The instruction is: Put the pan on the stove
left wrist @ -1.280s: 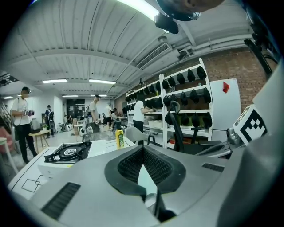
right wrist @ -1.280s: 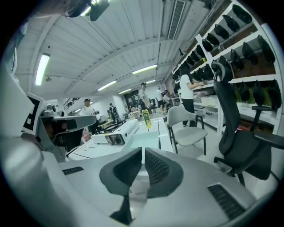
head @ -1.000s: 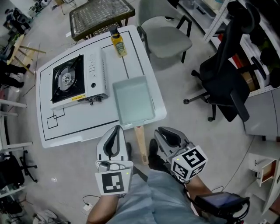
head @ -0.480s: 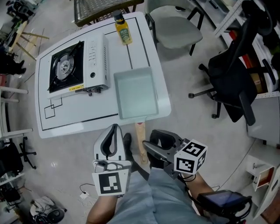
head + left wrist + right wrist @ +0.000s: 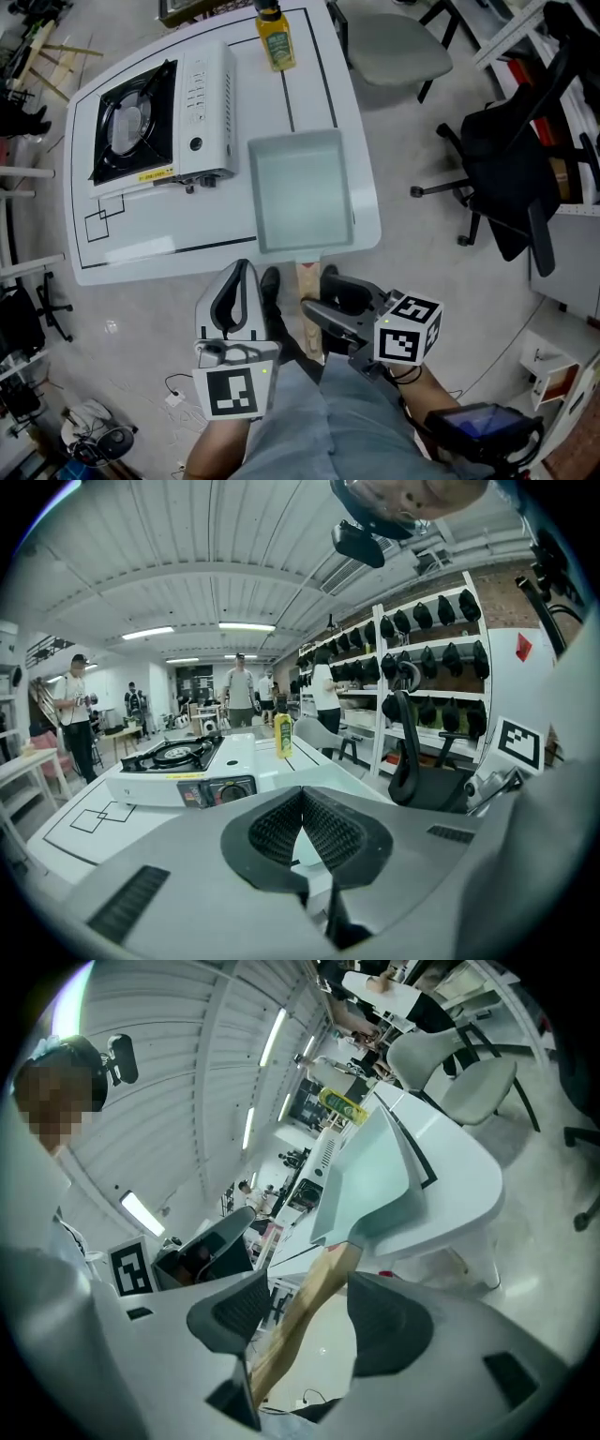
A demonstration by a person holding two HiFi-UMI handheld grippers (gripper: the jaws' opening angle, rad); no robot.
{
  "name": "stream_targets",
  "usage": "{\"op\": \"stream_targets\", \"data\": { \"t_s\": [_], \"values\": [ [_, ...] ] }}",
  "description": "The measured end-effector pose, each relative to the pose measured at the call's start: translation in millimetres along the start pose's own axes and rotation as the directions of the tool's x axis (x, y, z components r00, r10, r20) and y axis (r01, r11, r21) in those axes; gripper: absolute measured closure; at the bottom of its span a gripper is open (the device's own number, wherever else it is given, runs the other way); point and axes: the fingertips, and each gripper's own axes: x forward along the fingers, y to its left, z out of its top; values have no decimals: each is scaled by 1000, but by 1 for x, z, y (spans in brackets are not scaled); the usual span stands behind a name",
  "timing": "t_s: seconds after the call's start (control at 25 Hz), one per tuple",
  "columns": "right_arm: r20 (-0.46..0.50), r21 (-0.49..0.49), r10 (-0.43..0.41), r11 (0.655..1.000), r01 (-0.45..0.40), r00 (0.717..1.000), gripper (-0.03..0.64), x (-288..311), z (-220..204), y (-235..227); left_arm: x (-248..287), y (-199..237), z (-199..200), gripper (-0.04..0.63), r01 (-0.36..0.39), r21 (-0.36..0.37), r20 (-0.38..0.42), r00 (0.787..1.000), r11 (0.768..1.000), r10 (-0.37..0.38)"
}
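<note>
A pale rectangular pan [image 5: 300, 192] lies on the white table [image 5: 187, 253], right of the portable gas stove [image 5: 141, 122]. Its wooden handle [image 5: 307, 279] sticks out past the table's near edge. My right gripper [image 5: 317, 292] is open and its jaws have just been opening. The handle [image 5: 323, 1274] runs between them, close to the left pad, unpressed. The pan [image 5: 375, 1185] shows beyond. My left gripper [image 5: 246, 274] hangs left of the handle, shut with nothing in it. Its jaws [image 5: 302, 808] meet at the tip, facing the stove [image 5: 173, 757].
A yellow oil bottle [image 5: 275, 42] stands at the table's far edge, behind the pan. A grey chair [image 5: 394, 47] and a black office chair [image 5: 511, 178] stand to the right. Shelving [image 5: 422, 686] and several people [image 5: 241, 682] fill the background.
Both grippers have sunk toward the table's near edge. The right gripper rolled and its jaws went from shut to wide open, with the wooden handle now between them.
</note>
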Motion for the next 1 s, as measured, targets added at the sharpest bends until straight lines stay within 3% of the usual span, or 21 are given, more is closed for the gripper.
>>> {"op": "stream_targets", "data": {
  "t_s": [1.0],
  "values": [
    [-70,139,25,990,-15,997,380,46,-8,-19,8,38,-17,577,-36,-38,-44,998,999,34]
  ]
}}
